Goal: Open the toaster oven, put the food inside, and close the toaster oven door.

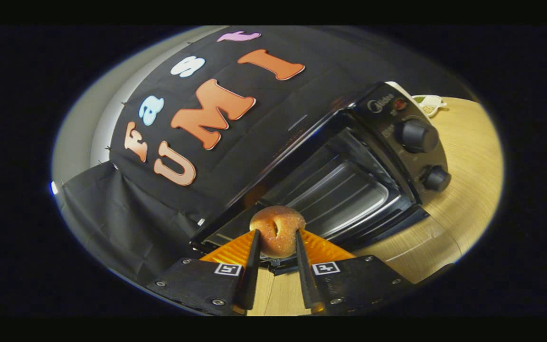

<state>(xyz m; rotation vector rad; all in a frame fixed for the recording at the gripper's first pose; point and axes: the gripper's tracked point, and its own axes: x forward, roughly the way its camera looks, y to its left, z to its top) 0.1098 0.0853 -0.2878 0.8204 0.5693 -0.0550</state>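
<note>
My gripper (277,237) is shut on a round sugared doughnut (277,230), both orange fingers (235,249) pressing its sides. Just beyond it stands the black toaster oven (349,156), seen tilted, with its door (235,228) folded down toward me. The doughnut hangs over that lowered door, at the mouth of the oven. Inside I see the shiny metal cavity and a wire rack (340,194). Two black knobs (418,135) sit on the oven's control panel to the right of the opening.
The oven rests on a light wooden table (468,190). A small white dish (430,103) with something greenish stands behind the oven at the far right. Black cloth hangs behind and to the left of the oven.
</note>
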